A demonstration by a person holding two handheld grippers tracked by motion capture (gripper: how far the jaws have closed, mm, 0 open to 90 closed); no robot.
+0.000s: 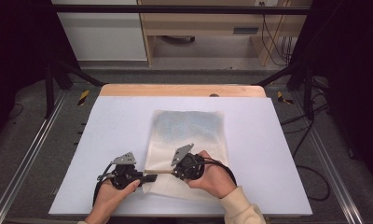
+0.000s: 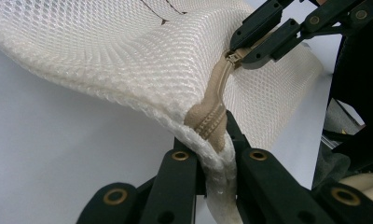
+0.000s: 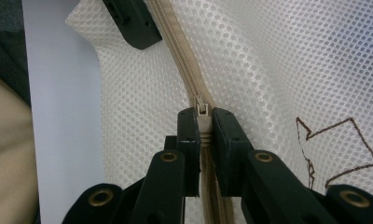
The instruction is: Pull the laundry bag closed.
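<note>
A pale sheet [image 1: 268, 154] covers the table, and a cream mesh laundry bag [image 1: 187, 133] lies flat across its middle. At the bag's near edge, the left gripper [image 2: 216, 140] is clamped on the corner by the beige zipper [image 2: 217, 100]. The right gripper [image 3: 202, 126], just beside it, pinches the zipper slider [image 3: 201, 108] tight between its jaws.

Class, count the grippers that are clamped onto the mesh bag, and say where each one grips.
2. The left gripper pinches the mesh bag at its corner, on the zipper's end. The right gripper is shut on the zipper slider farther along.
</note>
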